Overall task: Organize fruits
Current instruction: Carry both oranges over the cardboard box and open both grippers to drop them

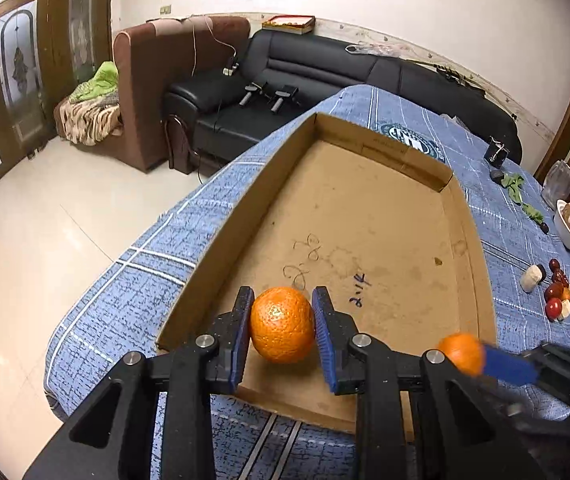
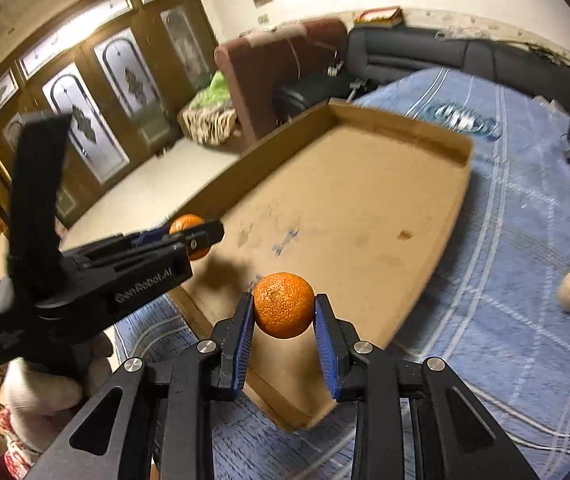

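My left gripper (image 1: 283, 324) is shut on an orange (image 1: 282, 324) low over the near left corner of a shallow cardboard tray (image 1: 229, 220). My right gripper (image 2: 283, 334) is shut on a second orange (image 2: 283, 305) above the tray's near edge (image 2: 305, 416). The right gripper with its orange (image 1: 461, 352) shows blurred at the lower right of the left wrist view. The left gripper holding its orange (image 2: 189, 226) shows at the left of the right wrist view. The tray floor holds no loose fruit.
The tray lies on a table with a blue checked cloth (image 1: 525, 240). To the right lie small red fruits (image 1: 557, 296), a pale round lump (image 1: 531, 278), a white bowl (image 1: 569, 224) and green leaves (image 1: 515, 186). Sofas (image 1: 305, 76) stand beyond the table.
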The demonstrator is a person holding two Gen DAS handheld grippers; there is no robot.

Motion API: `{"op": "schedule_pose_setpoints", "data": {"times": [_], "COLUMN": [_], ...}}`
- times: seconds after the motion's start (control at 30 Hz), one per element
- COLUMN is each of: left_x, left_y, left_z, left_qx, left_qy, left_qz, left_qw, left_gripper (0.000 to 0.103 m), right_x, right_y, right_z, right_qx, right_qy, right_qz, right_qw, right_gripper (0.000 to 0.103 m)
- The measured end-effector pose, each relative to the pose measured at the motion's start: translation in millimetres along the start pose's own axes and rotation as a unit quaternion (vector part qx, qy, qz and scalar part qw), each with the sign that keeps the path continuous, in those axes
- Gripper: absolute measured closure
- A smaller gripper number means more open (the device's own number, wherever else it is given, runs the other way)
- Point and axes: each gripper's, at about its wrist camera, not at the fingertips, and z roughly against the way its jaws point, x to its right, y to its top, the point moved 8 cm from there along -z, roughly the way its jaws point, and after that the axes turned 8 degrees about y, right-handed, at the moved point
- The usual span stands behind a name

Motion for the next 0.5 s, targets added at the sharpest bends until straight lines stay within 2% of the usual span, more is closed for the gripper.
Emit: {"op": "schedule_pose_setpoints", "data": {"times": [0.17,0.33,0.4,0.5], "left_x": [-7,-12,-12,-11], "left_y": [1,9,12,14], "left_z": [1,16,23,35], "left_qx": [-0.009,0.012,0.020,0.030], "left_qy": [-0.003,0.000,0.000,-0.001], "left_qz": [0.020,0.034,0.036,0.040], "left_qw": [0.9997,0.9993,0.9991,0.9987], "left_gripper": [0.073,0.052,0.048,0.047], "right_x": [-3,-5,-6,-5], "right_y": [-10,-8,-6,-2], "right_z": [-21,-21,-16,-3], "right_qx": [-0.021,-0.019,-0.013,0.000], "right_qy": [-0.009,-0.006,-0.004,-0.011], "right_qz": [0.003,-0.003,-0.007,-0.010], "right_qw": [1.000,1.000,1.000,1.000], "right_gripper": [0.067,0.065,0.063,0.062]}}
